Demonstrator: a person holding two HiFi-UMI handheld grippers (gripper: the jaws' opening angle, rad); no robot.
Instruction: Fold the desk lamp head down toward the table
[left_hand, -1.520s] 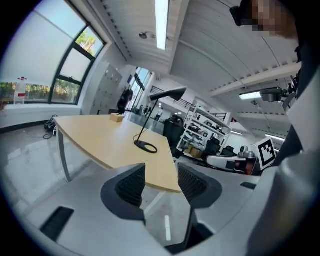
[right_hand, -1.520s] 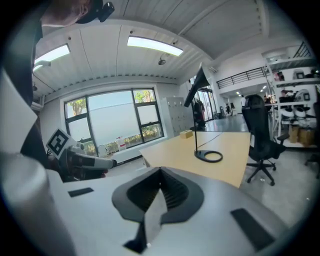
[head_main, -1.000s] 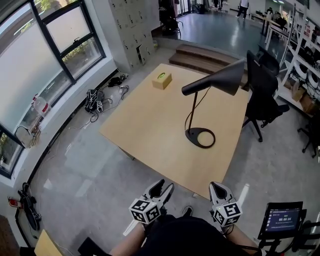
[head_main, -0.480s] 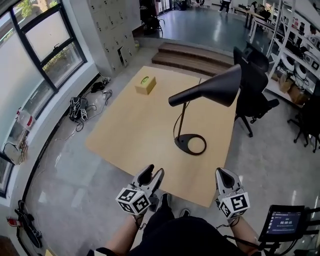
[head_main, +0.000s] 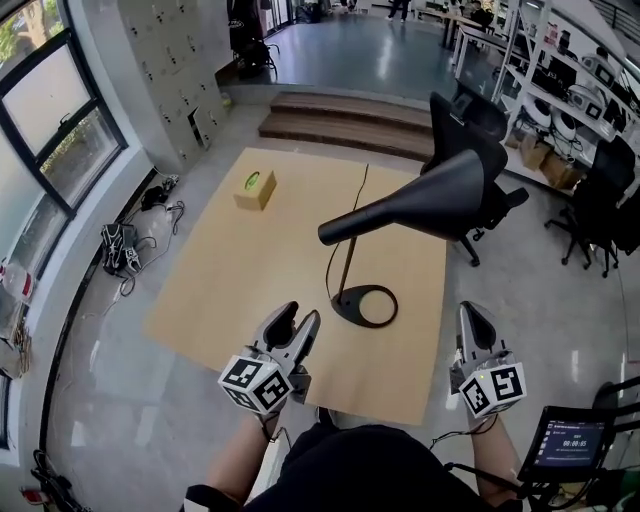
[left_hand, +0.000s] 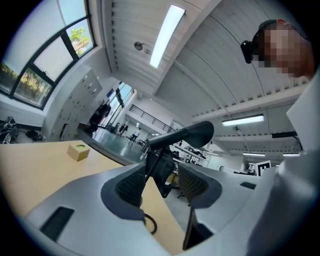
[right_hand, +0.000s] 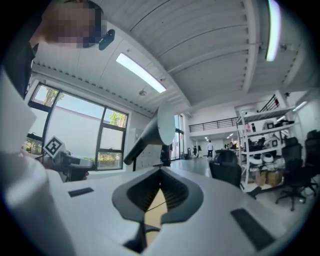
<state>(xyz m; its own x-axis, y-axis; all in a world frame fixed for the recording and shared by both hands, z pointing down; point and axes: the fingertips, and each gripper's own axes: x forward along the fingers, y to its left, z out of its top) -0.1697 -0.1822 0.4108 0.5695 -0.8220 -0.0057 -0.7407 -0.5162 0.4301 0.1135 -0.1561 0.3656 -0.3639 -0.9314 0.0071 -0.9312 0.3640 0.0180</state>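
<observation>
We hold both hand-held grippers low in front of us, pointing away from our body toward the desk lamp. The left hand-held gripper (head_main: 298, 318) reaches over the near part of the surface (head_main: 225, 275), just left of the lamp base (head_main: 365, 305). Its jaws stand moderately apart with nothing between them; in the left gripper view (left_hand: 162, 176) we see the lamp framed through the gap, well beyond the pads. The right hand-held gripper (head_main: 472, 310) sits to the right of the lamp base, past the surface's right edge and over the floor. Its jaw tips meet, closed on nothing, as the right gripper view (right_hand: 161, 171) shows.

The lamp stands on the surface's right half. Its thin stem (head_main: 345, 262) rises from the ring-shaped base, and the black cone-shaped lamp head (head_main: 420, 200) juts out high above and to the right of the base, still raised. Neither hand-held gripper touches it. A small tan box (head_main: 255, 189) lies far behind and left of the lamp base.

Compared with a second ago, we have stepped closer. The lamp base now lies between our two hand-held grippers, where before both hung short of the surface's near edge. The lamp itself has not changed shape.
</observation>
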